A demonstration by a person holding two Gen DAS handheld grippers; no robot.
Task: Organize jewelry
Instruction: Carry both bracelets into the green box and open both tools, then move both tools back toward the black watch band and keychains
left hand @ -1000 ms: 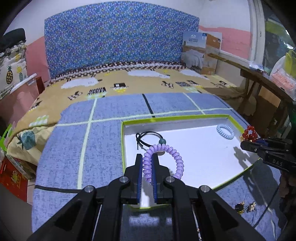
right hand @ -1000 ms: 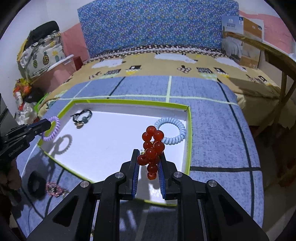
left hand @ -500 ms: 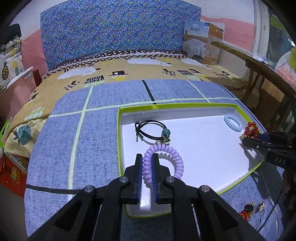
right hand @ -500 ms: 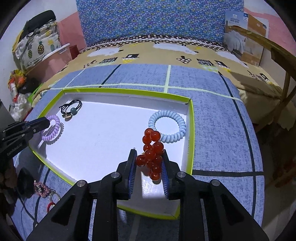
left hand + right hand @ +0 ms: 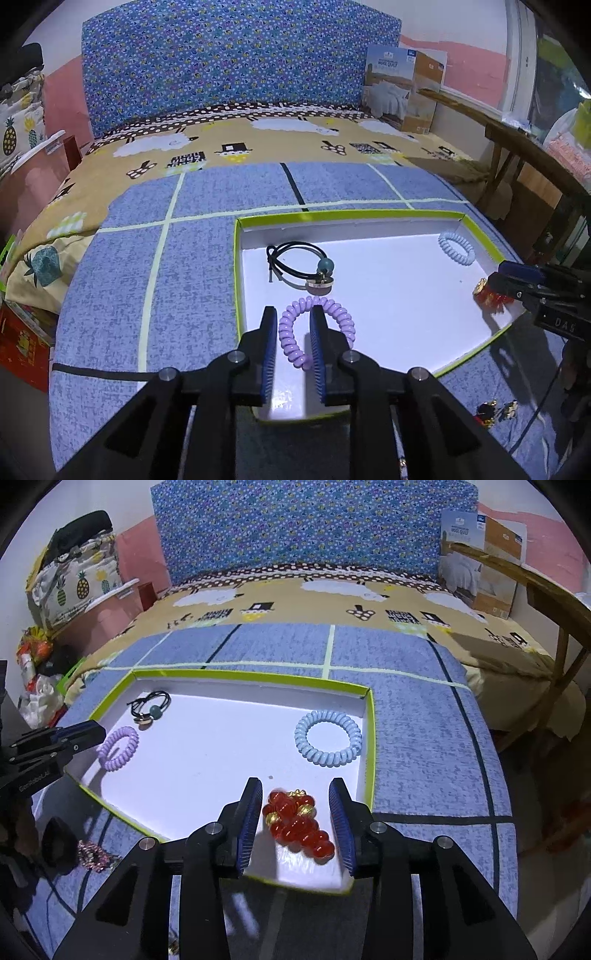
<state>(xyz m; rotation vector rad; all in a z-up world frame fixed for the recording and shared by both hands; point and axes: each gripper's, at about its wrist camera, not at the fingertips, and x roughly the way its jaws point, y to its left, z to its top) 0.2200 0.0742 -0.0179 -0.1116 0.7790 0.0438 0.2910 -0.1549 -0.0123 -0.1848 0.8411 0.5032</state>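
A shallow white tray with a lime-green rim (image 5: 370, 716) sits on a blue mat (image 5: 424, 738) laid over a bed, holding four pieces of jewelry. The right gripper (image 5: 295, 812) hangs over the tray's near right corner with its blue-padded fingers spread apart, and a red bead bracelet with gold beads (image 5: 297, 825) lies loose on the tray floor between them, touching neither pad. The left gripper (image 5: 293, 334) is likewise parted at the tray's near left edge, its fingers straddling one side of a purple spiral hair tie (image 5: 316, 332) that rests flat on the white floor. Just beyond the purple tie, toward the far left corner, lies a black cord bracelet with a teal bead and a small gold charm (image 5: 301, 264). A pale blue spiral hair tie (image 5: 328, 737) lies near the far right corner, apart from the others. Outside the tray, on the mat near the left gripper, a small tangle of pink and gold jewelry (image 5: 92, 853) lies beside a black object (image 5: 55, 840).
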